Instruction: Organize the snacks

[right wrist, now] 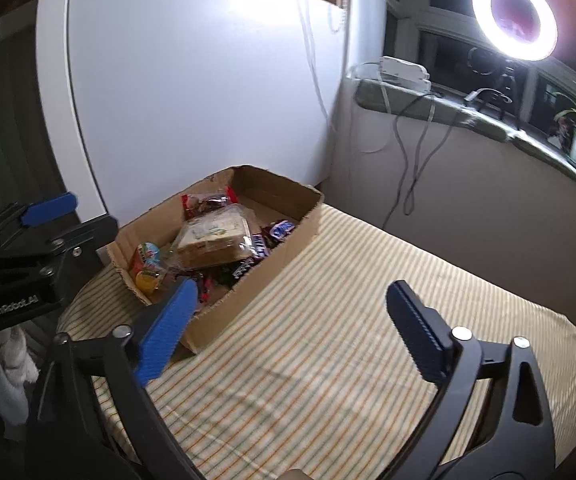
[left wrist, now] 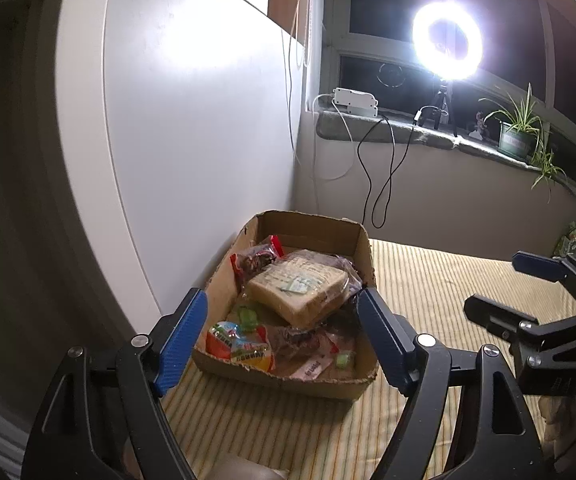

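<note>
A shallow cardboard box (left wrist: 288, 386) stands on the striped cloth at the left, against the white panel. It holds a wrapped loaf of sliced bread (left wrist: 297, 286) on top, a red packet (left wrist: 254, 258) behind it and a colourful jelly pack (left wrist: 240, 346) at the front. My left gripper (left wrist: 280, 295) is open just in front of the box, with nothing between its fingers. In the right wrist view the box (right wrist: 288, 240) also shows dark chocolate bars (right wrist: 264, 240) beside the bread (right wrist: 214, 236). My right gripper (right wrist: 291, 288) is open and empty over the cloth, to the right of the box.
A lit ring light (left wrist: 447, 38) on a tripod and a potted plant (left wrist: 517, 136) stand on the windowsill, and cables (left wrist: 379, 176) hang down the wall. A green packet (left wrist: 569, 238) lies at the cloth's far right edge. The striped cloth (right wrist: 347, 340) stretches right of the box.
</note>
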`<state>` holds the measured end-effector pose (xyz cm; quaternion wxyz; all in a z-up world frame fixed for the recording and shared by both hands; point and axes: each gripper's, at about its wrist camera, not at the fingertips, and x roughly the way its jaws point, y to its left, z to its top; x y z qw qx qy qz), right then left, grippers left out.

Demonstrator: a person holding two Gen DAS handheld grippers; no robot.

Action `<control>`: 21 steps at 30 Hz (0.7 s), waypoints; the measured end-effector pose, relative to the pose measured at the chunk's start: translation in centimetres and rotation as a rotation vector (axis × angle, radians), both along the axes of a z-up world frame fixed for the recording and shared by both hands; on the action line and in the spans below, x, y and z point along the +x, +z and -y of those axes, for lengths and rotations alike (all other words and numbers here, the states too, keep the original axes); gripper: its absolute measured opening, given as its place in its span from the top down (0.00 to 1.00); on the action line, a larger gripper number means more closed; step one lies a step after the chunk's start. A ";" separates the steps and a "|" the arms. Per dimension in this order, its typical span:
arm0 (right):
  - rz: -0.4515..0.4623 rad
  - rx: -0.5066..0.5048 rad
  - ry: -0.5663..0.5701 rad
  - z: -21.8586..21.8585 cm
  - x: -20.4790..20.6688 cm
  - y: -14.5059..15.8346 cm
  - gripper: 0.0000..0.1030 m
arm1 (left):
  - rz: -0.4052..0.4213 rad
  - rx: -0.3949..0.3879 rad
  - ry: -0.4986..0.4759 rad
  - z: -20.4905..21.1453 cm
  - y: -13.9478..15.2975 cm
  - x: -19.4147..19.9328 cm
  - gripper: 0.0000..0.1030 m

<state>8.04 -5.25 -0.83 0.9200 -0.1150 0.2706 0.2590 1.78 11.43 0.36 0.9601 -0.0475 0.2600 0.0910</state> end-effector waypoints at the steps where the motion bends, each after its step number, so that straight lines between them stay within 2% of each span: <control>1: 0.008 0.002 -0.010 0.3 -0.2 0.0 0.04 | 0.000 0.005 0.004 0.2 0.0 -0.2 0.22; 9: 0.024 0.018 -0.038 1.5 -0.6 0.0 0.02 | -0.005 0.006 0.033 0.7 -0.1 -1.0 0.21; 21: 0.016 0.016 -0.051 2.0 -0.6 -0.5 0.01 | -0.010 0.018 0.027 1.5 -0.2 -1.0 0.21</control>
